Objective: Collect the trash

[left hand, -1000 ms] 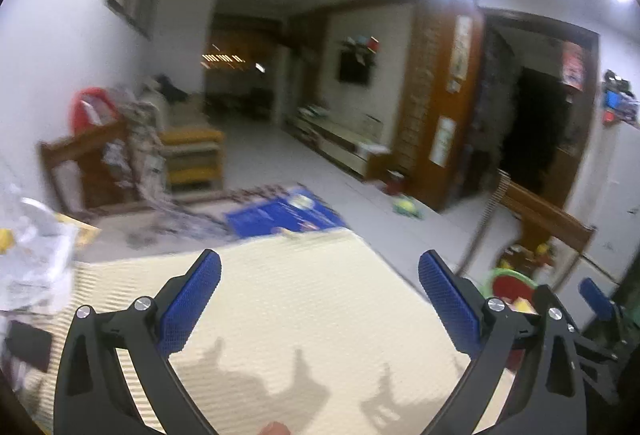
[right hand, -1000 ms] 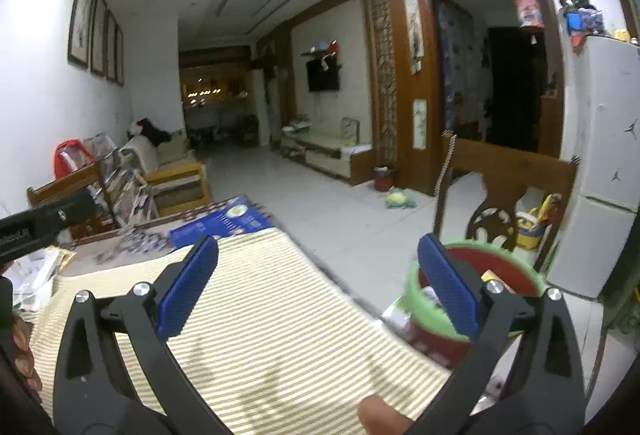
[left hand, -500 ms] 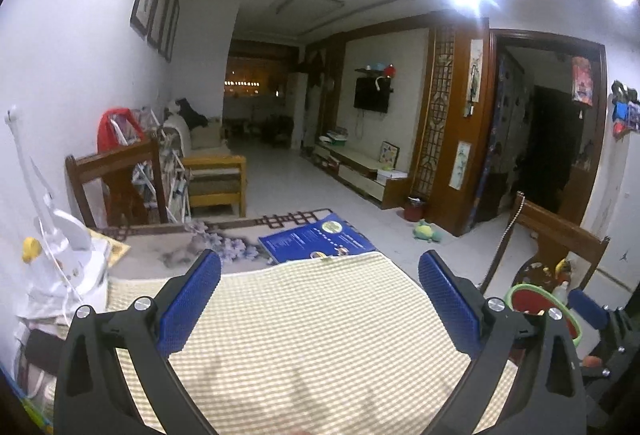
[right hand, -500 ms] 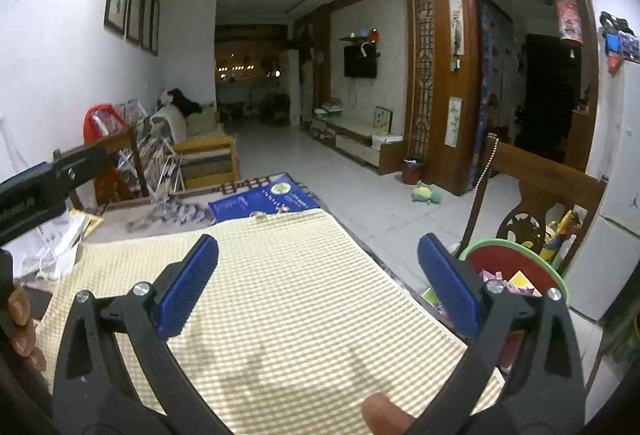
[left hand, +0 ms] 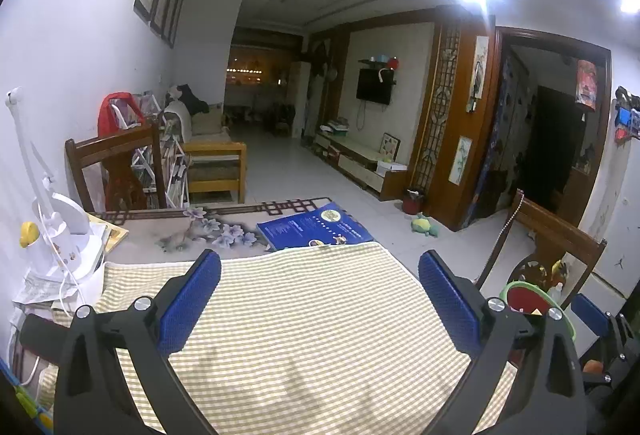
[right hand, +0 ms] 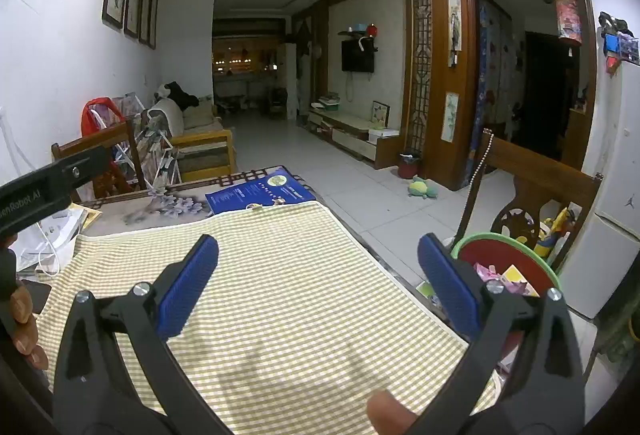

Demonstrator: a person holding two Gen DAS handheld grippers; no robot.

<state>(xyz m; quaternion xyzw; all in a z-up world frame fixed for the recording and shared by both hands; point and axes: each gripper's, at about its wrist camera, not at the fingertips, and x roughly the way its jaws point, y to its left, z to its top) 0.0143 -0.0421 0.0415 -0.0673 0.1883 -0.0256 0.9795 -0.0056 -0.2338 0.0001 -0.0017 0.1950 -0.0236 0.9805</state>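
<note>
left gripper (left hand: 319,309): fingers spread, empty | right gripper (right hand: 318,287): fingers spread, empty | bin (right hand: 505,240) right of cloth (right hand: 280,275), holds likely paper scraps (right hand: 502,275)

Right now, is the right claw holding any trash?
No, the right claw is wide open with nothing between its blue pads, just the striped cloth below.

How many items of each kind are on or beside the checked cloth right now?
Open two-finger tools: 2, left tool, right tool
Blue printed booklet: 1
White desk lamp: 1
Red basin with green rim: 1
Brown wooden chairs: 2
Total: 7
</note>
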